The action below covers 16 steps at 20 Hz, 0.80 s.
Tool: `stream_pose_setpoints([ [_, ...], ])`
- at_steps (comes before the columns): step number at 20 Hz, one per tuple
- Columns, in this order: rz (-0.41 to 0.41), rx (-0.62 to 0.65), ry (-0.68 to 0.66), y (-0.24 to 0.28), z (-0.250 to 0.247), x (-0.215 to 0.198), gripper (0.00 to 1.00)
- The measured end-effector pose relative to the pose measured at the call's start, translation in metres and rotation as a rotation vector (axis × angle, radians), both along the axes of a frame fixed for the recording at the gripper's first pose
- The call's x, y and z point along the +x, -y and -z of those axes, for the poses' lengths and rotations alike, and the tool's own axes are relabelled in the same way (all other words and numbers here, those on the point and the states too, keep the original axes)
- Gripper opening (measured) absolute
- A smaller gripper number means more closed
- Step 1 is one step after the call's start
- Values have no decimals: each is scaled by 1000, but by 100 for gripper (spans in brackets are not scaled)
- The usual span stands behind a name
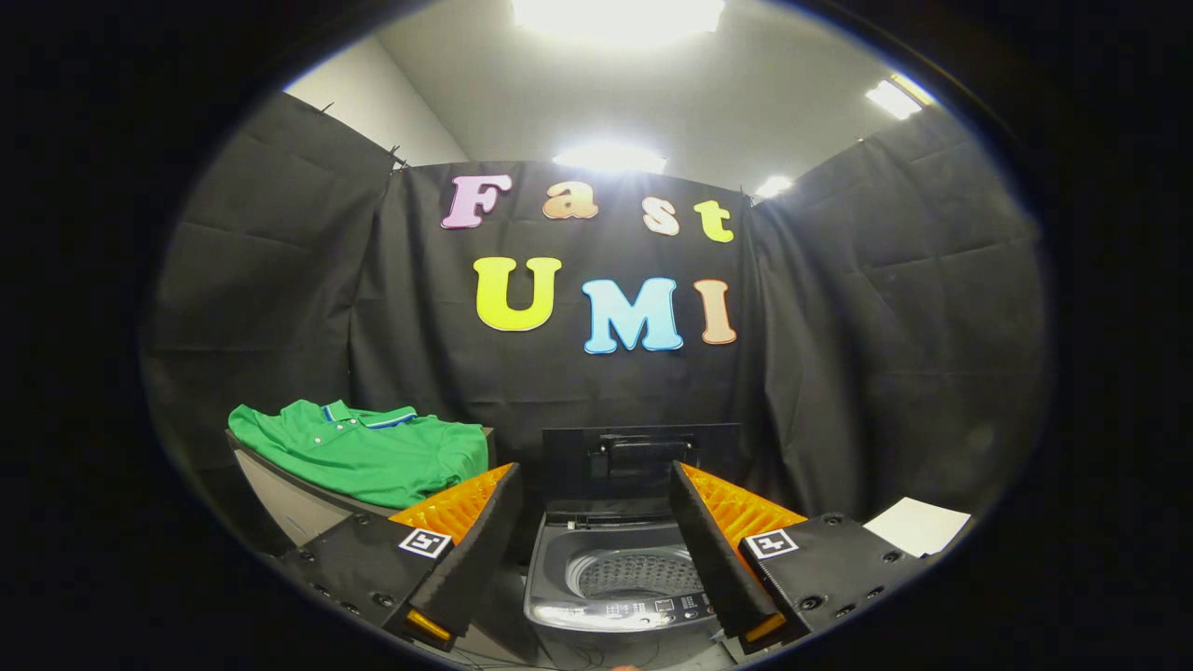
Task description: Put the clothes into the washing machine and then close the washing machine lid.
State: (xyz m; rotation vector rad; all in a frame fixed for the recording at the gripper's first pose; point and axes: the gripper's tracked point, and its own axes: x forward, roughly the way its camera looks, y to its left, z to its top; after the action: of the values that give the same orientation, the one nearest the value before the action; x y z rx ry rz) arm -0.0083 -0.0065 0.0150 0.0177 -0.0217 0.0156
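Note:
A green polo shirt [373,452] lies spread flat on a low table [289,503], ahead and to the left of my left finger. A small top-loading washing machine [620,587] stands between and just beyond my fingers. Its dark lid [641,458] is raised upright at the back, and the perforated metal drum [634,573] shows inside with nothing in it. My gripper [596,499] is open, fingers wide apart, holding nothing and above the machine's front panel.
A white sheet of paper [918,525] lies to the right of my right finger. Black cloth walls close the booth on three sides behind the machine and table. Thin cables run on the floor in front of the machine.

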Motion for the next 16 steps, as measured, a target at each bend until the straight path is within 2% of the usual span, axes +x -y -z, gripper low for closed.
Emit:
stream_pose_setpoints([
  [8, -28, 10, 0, -12, -7, 3, 98],
  [16, -90, 14, 9, -45, -23, 13, 98],
])
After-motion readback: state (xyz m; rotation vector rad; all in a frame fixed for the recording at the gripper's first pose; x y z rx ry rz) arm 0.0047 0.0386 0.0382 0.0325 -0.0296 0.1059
